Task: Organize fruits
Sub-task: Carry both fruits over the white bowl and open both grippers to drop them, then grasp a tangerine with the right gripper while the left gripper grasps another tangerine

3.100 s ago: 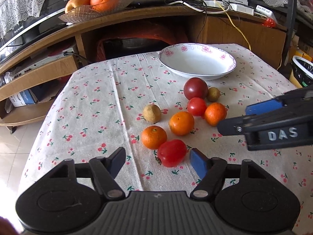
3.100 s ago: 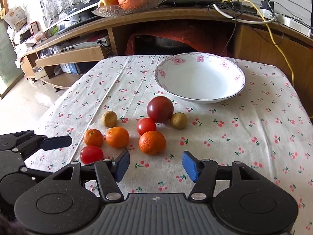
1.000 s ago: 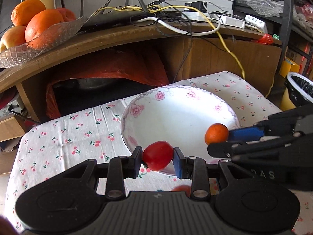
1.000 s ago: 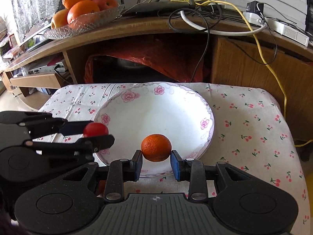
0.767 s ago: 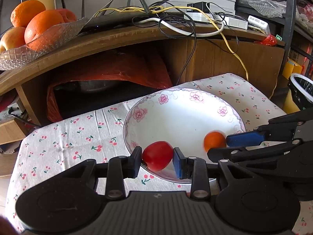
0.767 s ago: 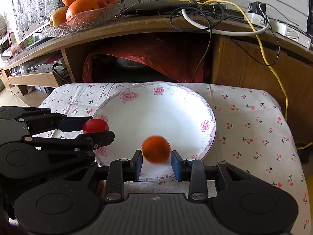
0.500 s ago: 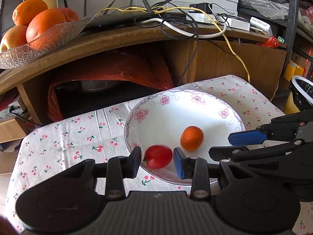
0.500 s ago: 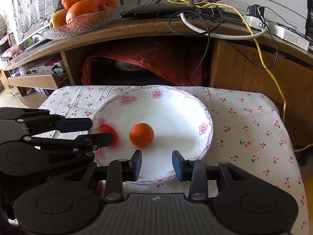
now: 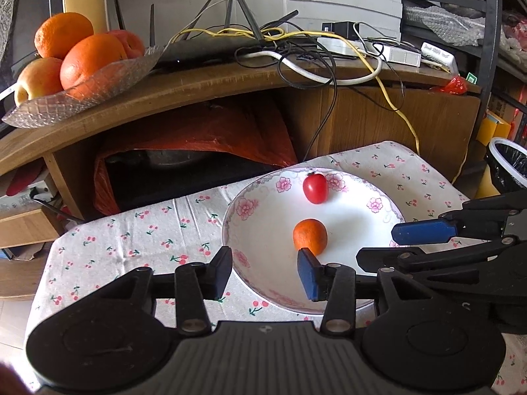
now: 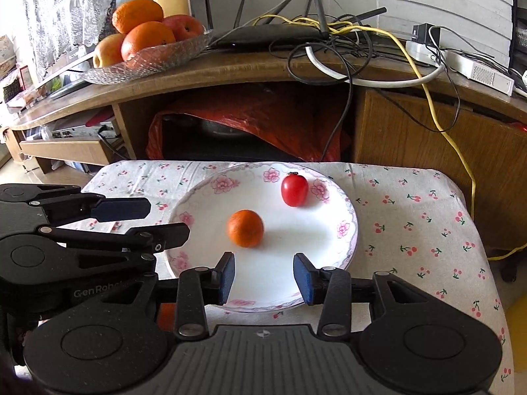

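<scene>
A white bowl with pink flowers on its rim (image 9: pixel 372 204) (image 10: pixel 342 230) sits on the cherry-print tablecloth. Inside it lie a small orange (image 9: pixel 310 236) (image 10: pixel 245 228) near the middle and a red tomato (image 9: pixel 315 188) (image 10: pixel 294 190) against the far wall. My left gripper (image 9: pixel 265 275) (image 10: pixel 145 219) hovers open over the bowl's near-left rim with nothing between its fingers. Over the near rim, my right gripper (image 10: pixel 264 278) (image 9: pixel 408 243) is open and empty too. The other fruits on the table are hidden below both views.
Behind the table runs a curved wooden shelf (image 9: pixel 204 85) carrying a glass dish of oranges and apples (image 9: pixel 75 65) (image 10: pixel 148 49), a router and tangled cables (image 10: pixel 329 39). An orange bag (image 10: pixel 250 125) fills the opening under it. A lined bin (image 9: pixel 507 164) stands at the right.
Both grippers opened and let their fruit drop into the bowl. The orange rolled to the middle and the tomato rolled to the far side. Both grippers have drawn back a little.
</scene>
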The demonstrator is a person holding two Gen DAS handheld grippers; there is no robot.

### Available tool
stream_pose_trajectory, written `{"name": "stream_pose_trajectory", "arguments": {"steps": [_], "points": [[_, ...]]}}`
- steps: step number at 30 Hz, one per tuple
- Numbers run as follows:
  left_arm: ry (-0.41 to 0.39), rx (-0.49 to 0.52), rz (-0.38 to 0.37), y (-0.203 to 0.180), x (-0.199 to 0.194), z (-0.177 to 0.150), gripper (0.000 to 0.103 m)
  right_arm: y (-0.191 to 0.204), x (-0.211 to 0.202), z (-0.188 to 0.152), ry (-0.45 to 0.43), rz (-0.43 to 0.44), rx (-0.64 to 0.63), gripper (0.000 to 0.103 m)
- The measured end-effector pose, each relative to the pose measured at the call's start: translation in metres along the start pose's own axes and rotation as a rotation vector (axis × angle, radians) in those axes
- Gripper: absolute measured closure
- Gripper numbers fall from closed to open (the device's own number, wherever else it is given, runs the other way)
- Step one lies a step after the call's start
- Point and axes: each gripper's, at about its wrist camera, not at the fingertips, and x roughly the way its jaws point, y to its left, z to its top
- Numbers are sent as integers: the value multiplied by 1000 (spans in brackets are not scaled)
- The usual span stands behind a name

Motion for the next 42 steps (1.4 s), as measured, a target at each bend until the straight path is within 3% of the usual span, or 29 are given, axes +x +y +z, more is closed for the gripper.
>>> {"name": "stream_pose_trajectory", "arguments": {"steps": [11, 21, 30, 39, 42], "points": [[7, 1, 1, 9, -35, -13, 51, 19, -22, -9, 3, 57, -10, 62], [47, -1, -21, 23, -68, -39, 46, 47, -38, -37, 82, 140, -43, 62], [105, -12, 3, 55, -98, -79, 44, 86, -22, -59, 184, 242, -178, 62], [121, -22, -41, 67, -99, -91, 44, 102, -1, -61, 204, 269, -246, 60], [130, -1, -60, 64, -96, -93, 44, 101, -1, -60, 193, 276, -261, 68]]}}
